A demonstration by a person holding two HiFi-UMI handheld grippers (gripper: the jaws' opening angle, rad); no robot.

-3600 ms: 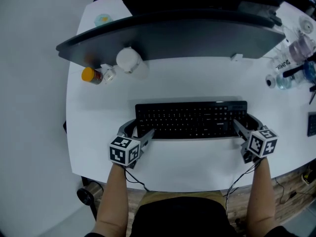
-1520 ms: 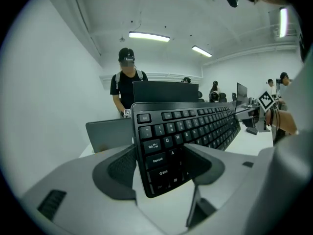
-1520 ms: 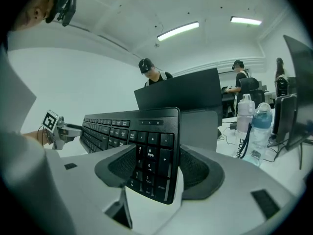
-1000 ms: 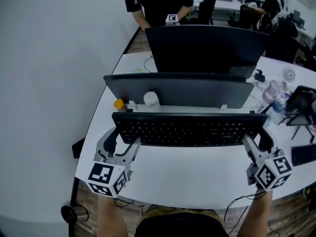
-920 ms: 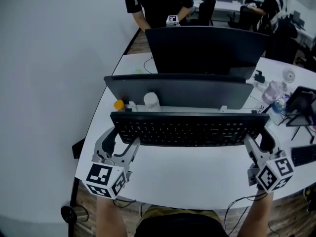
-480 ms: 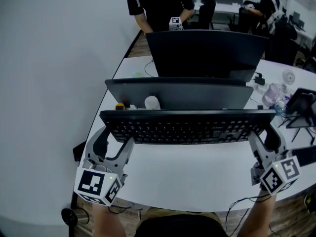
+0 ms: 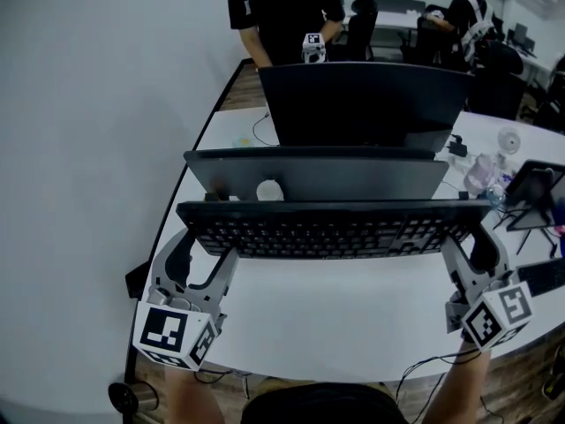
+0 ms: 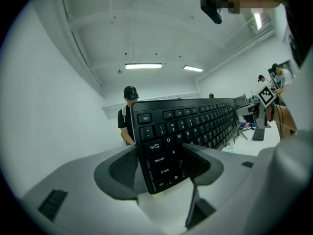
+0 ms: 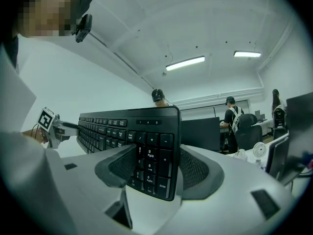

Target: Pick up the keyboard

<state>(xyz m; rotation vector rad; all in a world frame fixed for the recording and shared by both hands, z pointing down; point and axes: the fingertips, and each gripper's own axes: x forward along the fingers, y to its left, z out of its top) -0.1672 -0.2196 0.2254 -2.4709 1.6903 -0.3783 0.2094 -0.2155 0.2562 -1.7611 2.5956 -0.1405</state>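
The black keyboard (image 7: 331, 230) hangs level above the white table (image 7: 353, 321), held at both ends. My left gripper (image 7: 201, 247) is shut on its left end, with the pads above and below the Tab and Caps Lock keys (image 8: 159, 163). In the left gripper view the keyboard (image 8: 200, 124) runs away to the right. My right gripper (image 7: 468, 246) is shut on the numpad end. In the right gripper view that gripper (image 9: 156, 170) clamps the keyboard (image 9: 112, 131), which stretches off to the left.
A low grey screen (image 7: 318, 175) stands just behind the keyboard, with a dark monitor (image 7: 362, 104) behind it. A white round object (image 7: 269, 190) sits at the screen's foot. Bottles (image 7: 481, 170) and a stand (image 7: 538, 188) crowd the right. A person (image 7: 282, 7) stands beyond the desk.
The keyboard lay on the table at first. It has since come off the table in both grippers and over the last second has risen a little further, staying level.
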